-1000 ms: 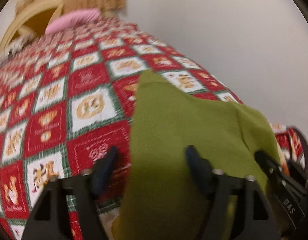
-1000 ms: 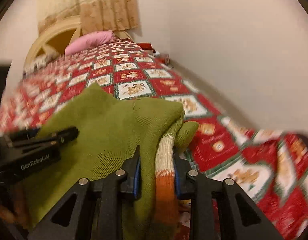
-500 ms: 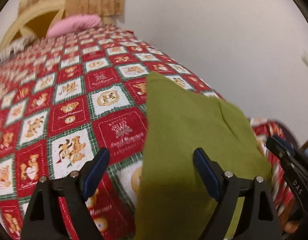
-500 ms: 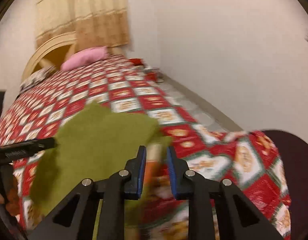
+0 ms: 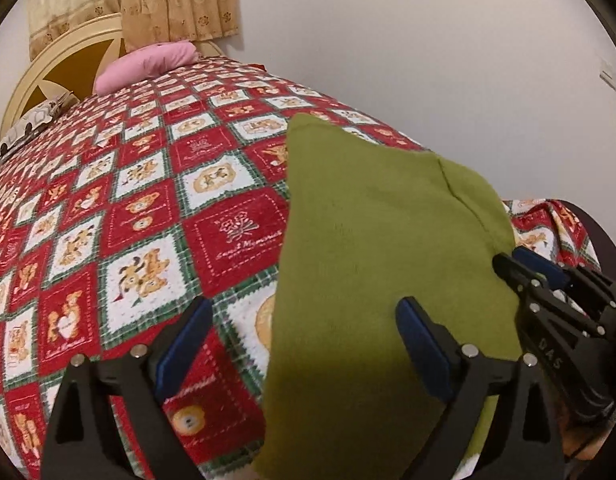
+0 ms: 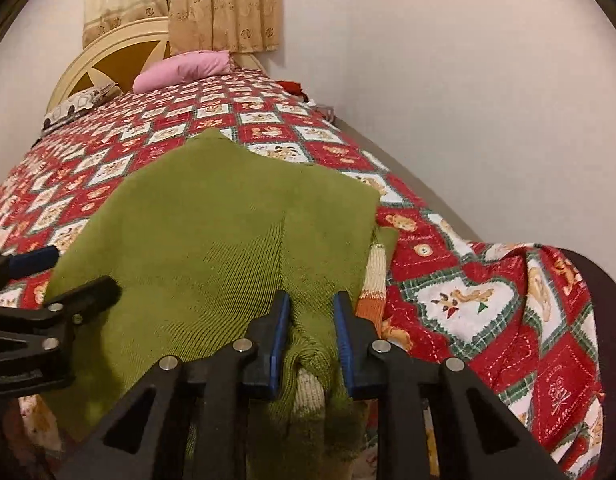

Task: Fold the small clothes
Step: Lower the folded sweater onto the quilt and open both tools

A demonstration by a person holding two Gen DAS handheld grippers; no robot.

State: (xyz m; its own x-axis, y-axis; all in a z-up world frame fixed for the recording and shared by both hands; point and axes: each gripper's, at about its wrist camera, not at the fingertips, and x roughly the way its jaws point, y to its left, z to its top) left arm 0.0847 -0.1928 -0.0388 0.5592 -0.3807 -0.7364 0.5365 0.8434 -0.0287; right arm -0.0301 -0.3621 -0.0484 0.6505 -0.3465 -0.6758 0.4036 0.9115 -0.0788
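Note:
A small olive-green knit sweater (image 5: 372, 240) lies spread on the bed's near end; it also shows in the right wrist view (image 6: 228, 240), with a cream and orange striped cuff (image 6: 374, 284) at its right edge. My left gripper (image 5: 304, 340) is open and empty, above the sweater's left edge. My right gripper (image 6: 310, 320) is shut on a bunched fold of the sweater at its near right edge. The right gripper's fingers (image 5: 524, 276) also show at the right of the left wrist view, and the left gripper (image 6: 64, 280) at the left of the right wrist view.
The bed has a red, white and green patchwork quilt (image 5: 148, 208). A pink pillow (image 6: 184, 70) and a patterned pillow (image 6: 80, 104) lie by the cream headboard (image 6: 108, 48). A white wall (image 6: 448, 100) runs along the bed's right side. The quilt hangs over the dark footboard (image 6: 596, 276).
The sweater has been laid down flatter on the quilt. My right gripper stayed shut on its edge. My left gripper stayed open and drew back a little.

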